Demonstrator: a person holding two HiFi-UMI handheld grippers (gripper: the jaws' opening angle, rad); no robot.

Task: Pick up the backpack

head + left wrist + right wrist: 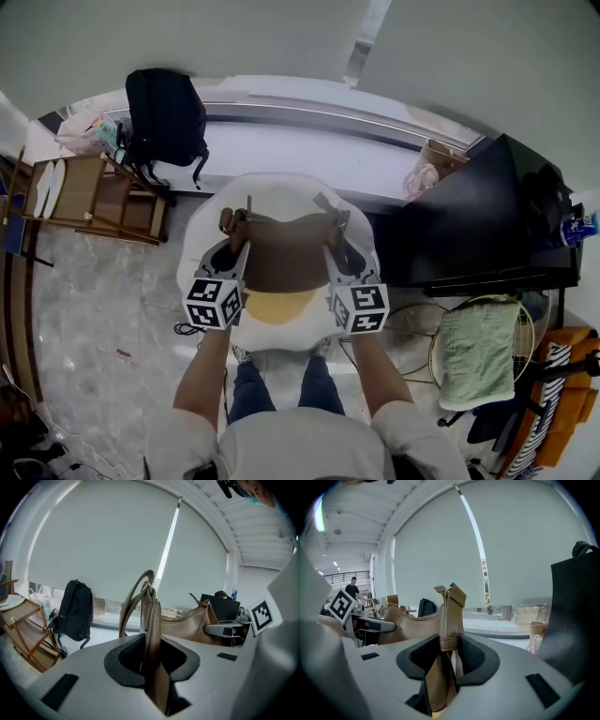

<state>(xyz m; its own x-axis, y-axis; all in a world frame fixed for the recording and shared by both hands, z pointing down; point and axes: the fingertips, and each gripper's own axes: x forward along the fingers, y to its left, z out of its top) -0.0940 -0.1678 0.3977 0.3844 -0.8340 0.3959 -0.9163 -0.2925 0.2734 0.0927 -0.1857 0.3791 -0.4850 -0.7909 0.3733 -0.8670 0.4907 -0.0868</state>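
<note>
A tan leather bag [286, 253] hangs between my two grippers above a round white table [281, 187]. My left gripper [236, 232] is shut on the bag's left end, where the strap [151, 616] runs up between its pads at the left gripper [151, 653]. My right gripper [337, 234] is shut on the bag's right end, its strap tab [449, 620] pinched at the right gripper [447, 653]. The zipped bag body [187, 623] stretches between them, also seen as the bag body [408, 625]. A black backpack [167, 117] hangs at the back left, apart from both grippers.
A wooden rack [94, 197] stands left under the black backpack [75, 613]. A black desk [487, 225] is at the right, with a paper bag [433, 164] on the window sill behind it. A green towel [478, 352] lies on a round stool at the lower right.
</note>
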